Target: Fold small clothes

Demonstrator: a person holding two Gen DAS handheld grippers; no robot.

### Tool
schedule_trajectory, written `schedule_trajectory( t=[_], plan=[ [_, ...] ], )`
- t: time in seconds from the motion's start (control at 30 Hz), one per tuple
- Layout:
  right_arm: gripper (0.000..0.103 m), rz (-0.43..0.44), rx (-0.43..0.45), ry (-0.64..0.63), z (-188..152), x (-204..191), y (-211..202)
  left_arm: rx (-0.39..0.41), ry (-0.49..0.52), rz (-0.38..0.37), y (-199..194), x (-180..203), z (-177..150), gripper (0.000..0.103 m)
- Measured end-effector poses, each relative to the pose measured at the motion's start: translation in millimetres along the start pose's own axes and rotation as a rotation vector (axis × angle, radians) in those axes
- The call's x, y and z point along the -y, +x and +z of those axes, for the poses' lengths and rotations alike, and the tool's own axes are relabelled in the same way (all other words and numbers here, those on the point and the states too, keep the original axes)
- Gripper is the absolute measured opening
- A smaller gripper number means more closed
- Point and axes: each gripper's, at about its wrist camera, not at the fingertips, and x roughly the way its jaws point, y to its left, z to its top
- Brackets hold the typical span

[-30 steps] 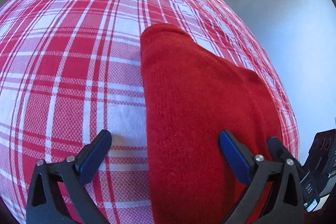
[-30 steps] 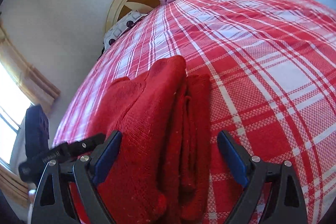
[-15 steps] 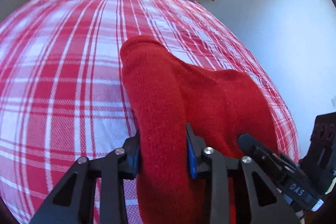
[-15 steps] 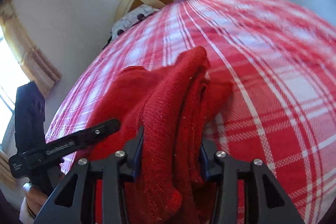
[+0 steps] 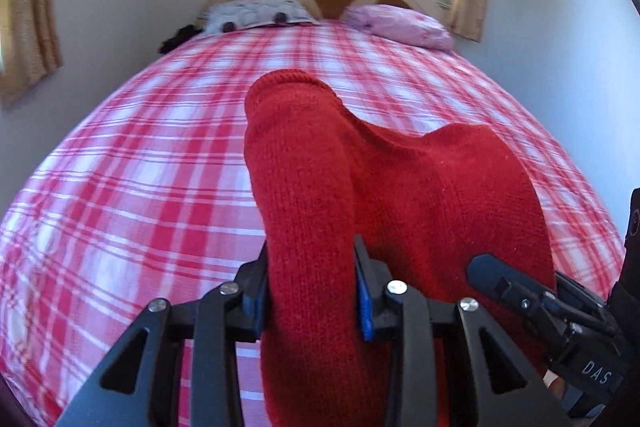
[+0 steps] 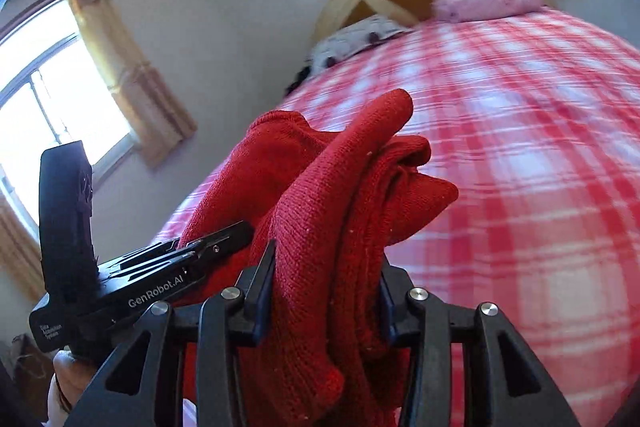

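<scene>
While the left gripper and right gripper are each clamped on the near edge of the red knit garment raised off the plaid bedspread, they should carry both corners level toward the far edge.

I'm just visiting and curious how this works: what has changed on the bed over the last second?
Both hand-held grippers, open a second ago, closed on the red sweater: the left hand-held gripper pinches one folded edge, the right hand-held gripper a thicker bunch of layers. Both then lifted, raising the near edge off the checked bedspread. The far end of the sweater seems to remain on the bed. The pillows stayed put.
</scene>
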Motion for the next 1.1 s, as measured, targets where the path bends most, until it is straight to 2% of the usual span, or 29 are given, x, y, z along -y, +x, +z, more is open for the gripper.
schedule_trajectory(
  t=[0.17,0.3,0.47,0.57,0.67,0.8,0.93,1.0,1.07,1.1],
  plan=[
    [0.043,0.083,-0.044,0.006,1,-28,68,-0.015,-0.040,0.111,20,-59,3,0.035],
    [0.043,0.089,-0.090,0.015,-7,-42,116,-0.039,-0.042,0.170,35,-82,-5,0.035],
    [0.043,0.053,-0.136,0.024,-18,-40,150,-0.099,-0.105,0.143,56,-100,-20,0.036],
    [0.043,0.044,-0.150,0.044,-22,-31,156,-0.101,-0.125,0.115,57,-104,-21,0.038],
    [0.043,0.071,-0.169,0.125,-23,-14,162,-0.107,-0.138,0.093,59,-106,-20,0.040],
    [0.043,0.077,-0.181,0.149,-25,-10,165,-0.108,-0.138,0.096,61,-106,-22,0.043],
    [0.044,0.066,-0.201,0.174,-25,-10,166,-0.121,-0.149,0.091,62,-112,-24,0.055],
    [0.044,0.065,-0.207,0.184,-26,-10,165,-0.133,-0.156,0.071,60,-120,-27,0.064],
    [0.044,0.067,-0.206,0.178,-28,-10,161,-0.146,-0.161,0.064,58,-128,-31,0.081],
    [0.044,0.071,-0.205,0.178,-29,-8,161,-0.152,-0.162,0.064,56,-131,-34,0.084]
  ],
)
